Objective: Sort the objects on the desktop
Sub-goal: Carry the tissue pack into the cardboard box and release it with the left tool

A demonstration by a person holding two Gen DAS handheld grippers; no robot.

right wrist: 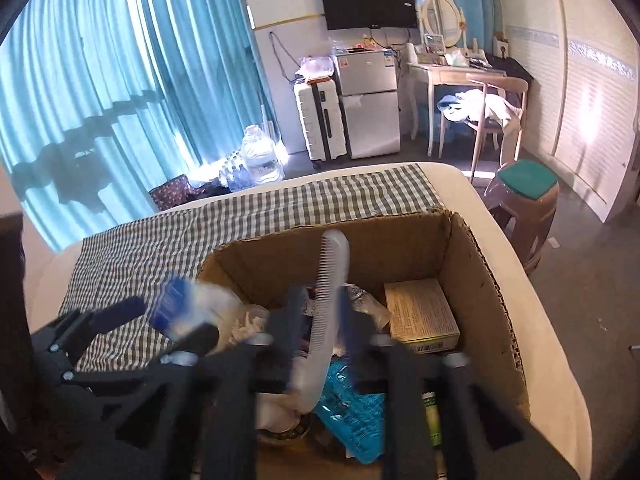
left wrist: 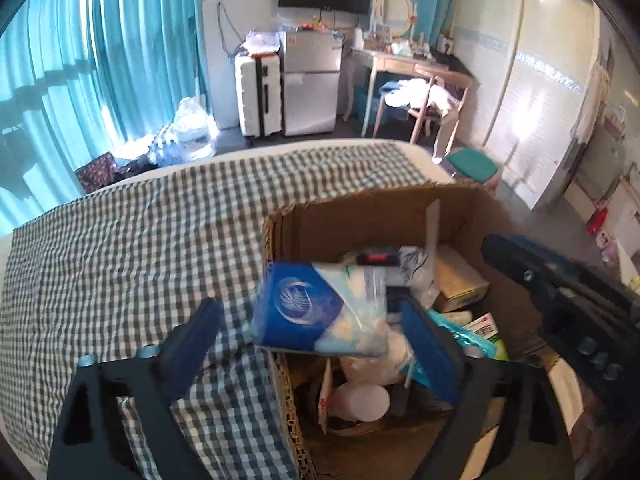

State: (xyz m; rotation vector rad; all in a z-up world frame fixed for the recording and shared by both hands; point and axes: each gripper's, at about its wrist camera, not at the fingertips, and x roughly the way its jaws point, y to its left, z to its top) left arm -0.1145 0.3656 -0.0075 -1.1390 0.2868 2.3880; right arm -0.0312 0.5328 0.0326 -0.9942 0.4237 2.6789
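An open cardboard box sits on a checked cloth, holding several small items. My left gripper is open; a blue and white tissue pack hangs between its spread fingers over the box's left wall, touching neither finger clearly. The pack also shows in the right wrist view beside the left gripper. My right gripper is shut on a white comb, held upright over the box. The comb shows in the left wrist view, and the right gripper's body is at the right.
The checked cloth covers a white table. Inside the box are a tan carton, a teal packet, a green tube and a white cup. A brown stool with a green top stands right of the table.
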